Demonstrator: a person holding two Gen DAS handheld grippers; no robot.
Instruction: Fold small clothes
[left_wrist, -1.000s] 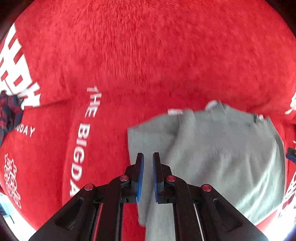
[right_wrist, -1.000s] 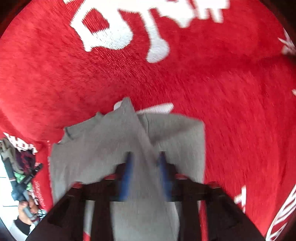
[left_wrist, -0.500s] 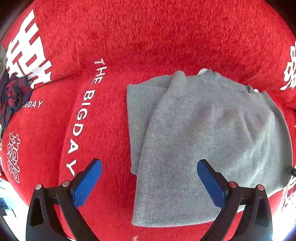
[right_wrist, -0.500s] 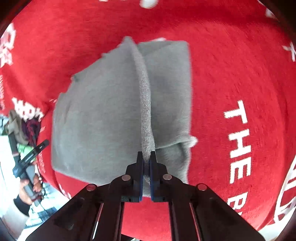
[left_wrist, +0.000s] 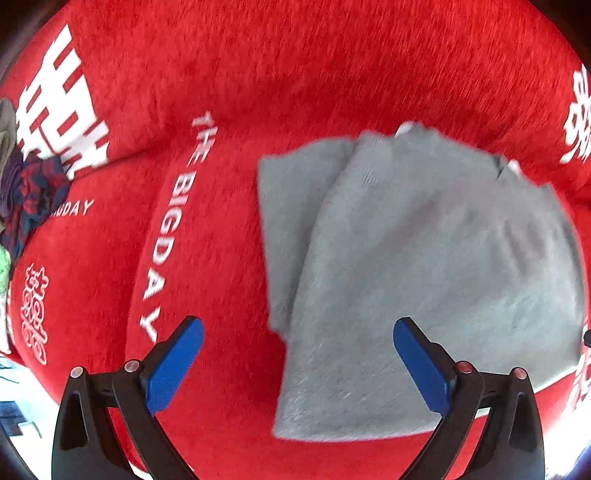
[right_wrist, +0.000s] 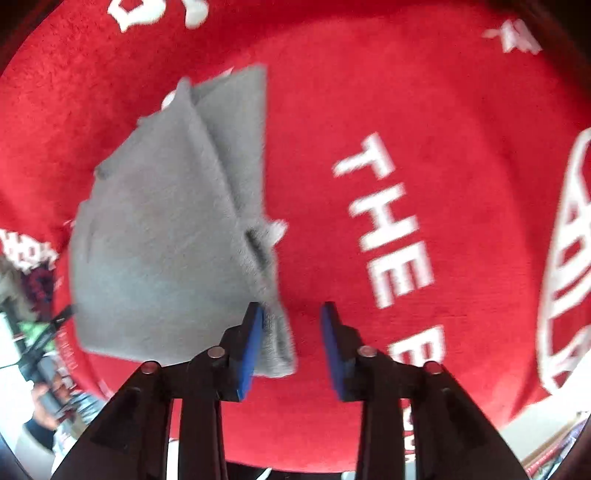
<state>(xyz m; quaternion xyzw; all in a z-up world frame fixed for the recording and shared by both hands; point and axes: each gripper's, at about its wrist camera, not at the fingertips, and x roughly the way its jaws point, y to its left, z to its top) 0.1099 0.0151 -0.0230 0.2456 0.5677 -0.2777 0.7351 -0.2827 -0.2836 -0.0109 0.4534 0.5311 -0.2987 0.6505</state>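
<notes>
- Pointing steeply down at the surface, both tools hang over a red blanket (left_wrist: 332, 74) with white lettering on it. You only see the black arms and blue pads, no hands in frame.
- Left tool (left_wrist: 298, 360): its blue pads are spread really wide, one at lower left and one at lower right of the left wrist view. Nothing is pinched between them. The near edge of the grey garment (left_wrist: 424, 280) lies below the gap, not touched as far as I can tell.
- Right tool (right_wrist: 291, 345): narrower gap, and the jaws have just been opening. The corner of the grey garment (right_wrist: 159, 240) sits right against the left pad (right_wrist: 250, 354) in the lower middle of the right wrist view, while the right pad stands clear of it over bare red. So not clamped.
- Count: two tools, one grey knit garment, folded over itself with a ridge running down it, lying flat on the blanket. It fills the centre-right of the left wrist view and the centre-left of the right wrist view.
- One dark red-and-blue patterned bundle of cloth (left_wrist: 33, 199) sits at the far left edge of the left wrist view, well apart from the grey piece.
- No containers that I can make out. Both views are a bit motion-blurred.
</notes>
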